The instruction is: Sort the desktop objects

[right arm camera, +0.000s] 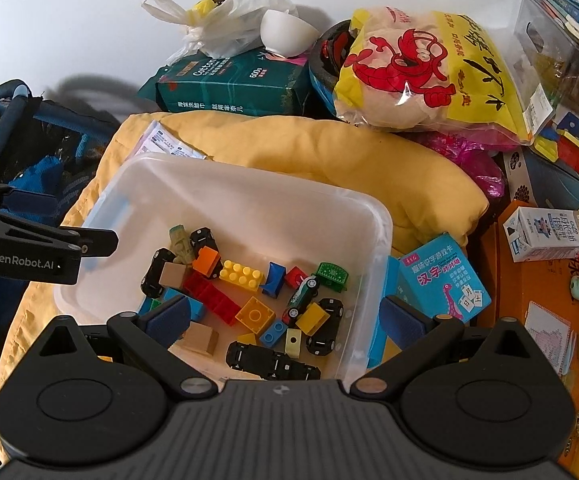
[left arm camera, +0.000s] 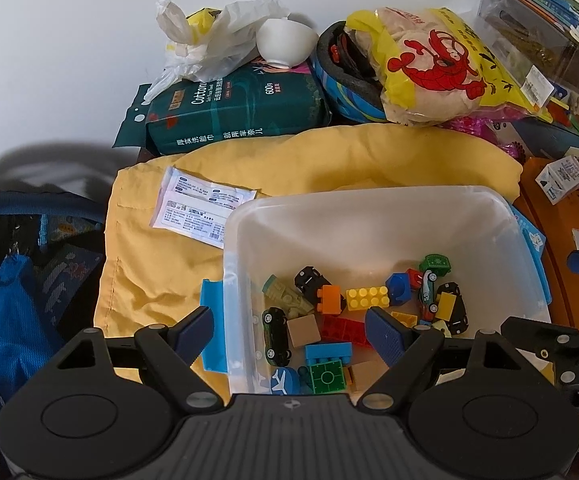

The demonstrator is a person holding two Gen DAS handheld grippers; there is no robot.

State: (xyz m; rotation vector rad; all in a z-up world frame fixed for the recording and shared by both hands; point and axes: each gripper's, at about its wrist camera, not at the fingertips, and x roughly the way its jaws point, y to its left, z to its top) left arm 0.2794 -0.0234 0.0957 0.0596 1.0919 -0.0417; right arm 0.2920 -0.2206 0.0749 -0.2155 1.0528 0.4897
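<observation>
Left claw (left arm camera: 289, 330) spread wide and empty, straddling the near left wall of a clear plastic bin (left arm camera: 369, 208); right claw (right arm camera: 285, 316) likewise wide open with nothing held, astride the bin's near right corner. Bin resting on a yellow cushion (left arm camera: 149, 280) amid a crowded table, already part-filled with toy cars and building bricks: a yellow studded brick (left arm camera: 368, 298), an orange brick (left arm camera: 329, 298), a small black car (left arm camera: 276, 336), a green tile (left arm camera: 327, 378), a long black car (right arm camera: 272, 361) nearest the right claw. Still outside and just right of the bin: a blue card box (right arm camera: 443, 276), with a small milk carton (right arm camera: 545, 238) farther right. Likely trouble from here: a finger catching the bin's rim or blue latch (left arm camera: 214, 326) on the way down and sliding it across the soft, uneven cushion; small glossy pieces packed tight together, easy to pinch two at once or flick aside.
</observation>
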